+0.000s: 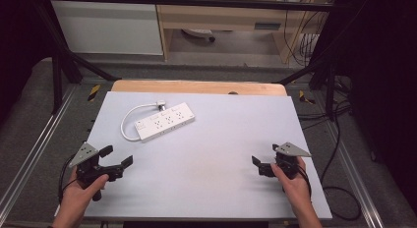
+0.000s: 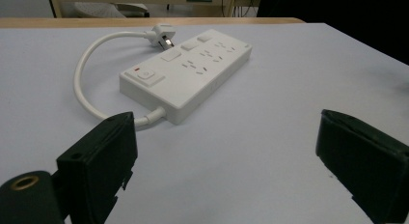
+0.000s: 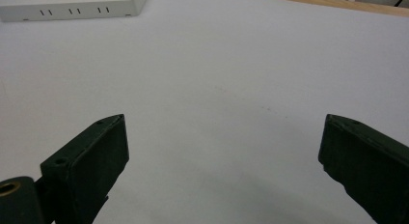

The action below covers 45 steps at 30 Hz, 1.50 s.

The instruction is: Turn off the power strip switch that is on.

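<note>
white plastic power strip (image 1: 164, 121) lies flat on the pale grey table top (image 1: 211, 154), in the far-left part, long axis slanted, sockets up. its short white cord (image 1: 129, 121) loops round the near-left end and curls back so that the plug (image 1: 160, 105) rests on the table just beyond the strip's far edge.

your left gripper (image 1: 116, 159) sits at the near-left of the table, jaws spread wide, holding nothing. in the left gripper view the strip (image 2: 185, 72) is near, straight ahead and slightly left, switch end closest, and the cord exit is just past the left jaw. your right gripper (image 1: 264, 163) is at the near-right, jaws likewise spread and empty, well apart from the strip; in the right gripper view only the strip's side wall (image 3: 72, 4) shows at the far upper left.

judgement: the step in hand is the approach, and the left gripper is the one placed for it.

notes for doing it well:
- keep the jaws spread until they straddle the strip across its narrow width, not its length.
- come in low and level; the casing looks smooth and is likely to slip under a corner pinch.
- avoid the cord loop, since catching it would probably drag or swing the strip.
- stay off the switch (image 2: 145, 75).
- if the plug is the target, bring the right gripper across to steady the body first.
</note>
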Available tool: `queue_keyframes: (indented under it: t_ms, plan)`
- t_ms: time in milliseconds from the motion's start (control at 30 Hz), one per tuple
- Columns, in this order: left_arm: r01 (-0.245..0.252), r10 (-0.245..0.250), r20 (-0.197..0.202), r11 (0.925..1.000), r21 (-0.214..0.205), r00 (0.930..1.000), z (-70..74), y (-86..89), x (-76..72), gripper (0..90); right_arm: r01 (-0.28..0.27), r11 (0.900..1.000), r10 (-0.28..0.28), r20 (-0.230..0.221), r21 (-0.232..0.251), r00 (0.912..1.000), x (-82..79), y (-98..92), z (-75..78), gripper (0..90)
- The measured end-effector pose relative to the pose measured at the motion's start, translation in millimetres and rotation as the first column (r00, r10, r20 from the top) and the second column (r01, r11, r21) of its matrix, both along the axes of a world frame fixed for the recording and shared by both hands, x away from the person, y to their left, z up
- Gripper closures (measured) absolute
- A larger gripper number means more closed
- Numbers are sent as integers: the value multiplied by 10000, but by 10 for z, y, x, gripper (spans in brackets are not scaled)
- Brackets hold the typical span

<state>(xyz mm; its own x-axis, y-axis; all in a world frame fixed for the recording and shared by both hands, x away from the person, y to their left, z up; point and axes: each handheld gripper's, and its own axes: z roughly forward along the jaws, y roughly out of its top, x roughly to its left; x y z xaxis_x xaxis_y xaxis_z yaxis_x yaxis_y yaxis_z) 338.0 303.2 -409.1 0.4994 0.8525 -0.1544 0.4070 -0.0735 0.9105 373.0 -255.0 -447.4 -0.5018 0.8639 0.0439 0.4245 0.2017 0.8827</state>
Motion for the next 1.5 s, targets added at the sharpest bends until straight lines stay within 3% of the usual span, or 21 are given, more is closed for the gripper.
queue_keyframes:
  t_ms: [367, 767, 1500]
  plan:
    - [47, -48, -42, 9999, -109, 10000, 108, -161, 187, 78, -163, 9998, 163, 82, -64, 9998, -15, 21, 9, 39]
    - [363, -363, -18, 9993, 42, 9993, 176, -369, 339, 82, -201, 9996, 201, -13, -191, 9998, -19, 33, 0, 37]
    - [494, -494, 19, 9987, 111, 9988, 298, -442, 520, 76, -266, 9994, 266, -30, -240, 9996, -20, 34, -3, 33]
